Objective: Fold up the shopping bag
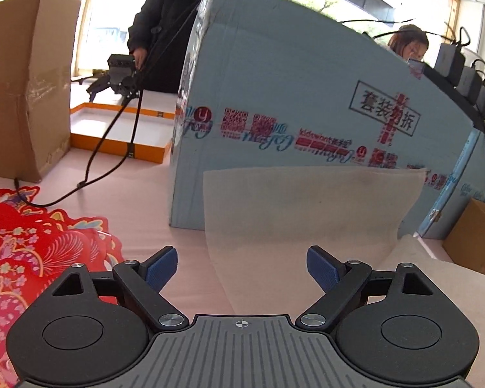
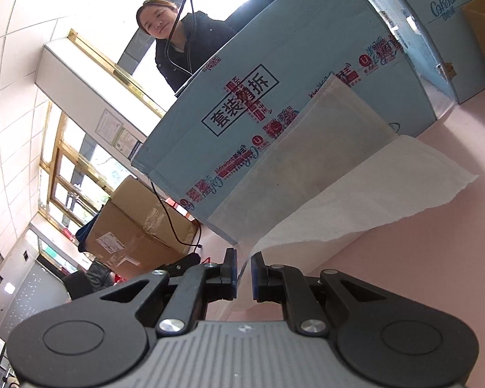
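The shopping bag point(image 1: 307, 213) is a thin white fabric sheet on the pink table point(image 1: 152, 200). One part of it stands raised in front of a blue carton, and the rest lies flat at the right. My left gripper point(image 1: 242, 265) hovers open just short of the raised sheet's lower edge, with nothing between its blue pads. In the right wrist view the bag point(image 2: 355, 187) runs down into my right gripper point(image 2: 243, 271), whose fingers are pressed close on its near edge. That view is tilted steeply.
A big blue printed carton point(image 1: 291, 80) stands right behind the bag. A brown box point(image 1: 22, 80) and an orange-rimmed tray point(image 1: 119, 123) sit at the back left, with a black cable point(image 1: 113, 148) trailing over the table. Red paper decoration point(image 1: 32, 258) lies near left. A person point(image 1: 165, 16) stands behind.
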Demonstrator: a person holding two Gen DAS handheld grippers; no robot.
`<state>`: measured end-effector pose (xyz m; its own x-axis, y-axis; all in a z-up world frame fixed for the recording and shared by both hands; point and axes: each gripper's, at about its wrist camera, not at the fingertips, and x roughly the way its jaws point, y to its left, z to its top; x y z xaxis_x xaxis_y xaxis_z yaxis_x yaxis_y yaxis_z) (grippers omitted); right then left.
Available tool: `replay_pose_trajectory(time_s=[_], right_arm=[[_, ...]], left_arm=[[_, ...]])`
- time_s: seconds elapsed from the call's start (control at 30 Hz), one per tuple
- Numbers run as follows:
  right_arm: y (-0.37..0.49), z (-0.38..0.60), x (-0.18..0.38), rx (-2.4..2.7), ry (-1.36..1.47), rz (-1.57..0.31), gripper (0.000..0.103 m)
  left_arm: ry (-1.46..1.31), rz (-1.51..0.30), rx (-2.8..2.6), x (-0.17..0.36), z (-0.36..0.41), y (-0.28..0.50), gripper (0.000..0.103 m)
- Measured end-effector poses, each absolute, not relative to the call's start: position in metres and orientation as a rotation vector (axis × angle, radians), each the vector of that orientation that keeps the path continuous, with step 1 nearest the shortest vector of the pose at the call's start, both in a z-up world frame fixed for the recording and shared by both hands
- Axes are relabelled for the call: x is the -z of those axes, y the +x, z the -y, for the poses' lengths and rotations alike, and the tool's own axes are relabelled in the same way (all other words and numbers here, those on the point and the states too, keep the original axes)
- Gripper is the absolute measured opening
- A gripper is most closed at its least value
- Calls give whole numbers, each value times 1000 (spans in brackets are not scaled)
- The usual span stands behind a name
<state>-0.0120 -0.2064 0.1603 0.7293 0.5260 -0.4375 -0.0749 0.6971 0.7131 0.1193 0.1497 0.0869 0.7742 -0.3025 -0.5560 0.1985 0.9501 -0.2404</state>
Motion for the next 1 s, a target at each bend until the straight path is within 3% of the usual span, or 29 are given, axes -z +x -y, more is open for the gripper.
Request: replay_pose_trajectory(time_s=[0.23,0.33,0.37,0.43,0.87,1.0], right_arm=[[-37,205,-163,-238,744,-688,10],[-44,207,-155,-207,787,-710,17],[-43,207,-148,-203,813,-724,26],[-39,205,-135,-196,856,-754,78],[18,145,-66,-154,885,-1006,80],[27,122,-63,-161,833,-1024,96]], left_arm=[[-195,-705,334,-53,-142,181,89],[-236,-727,345,-42,-143,194,89],[-256,-735,350,-39,-144,197,89],[-279,-740,362,-37,-145,199,89],[-401,-762,466,-28,-155,195,89],[-446,-758,500,-24,-153,194,89]])
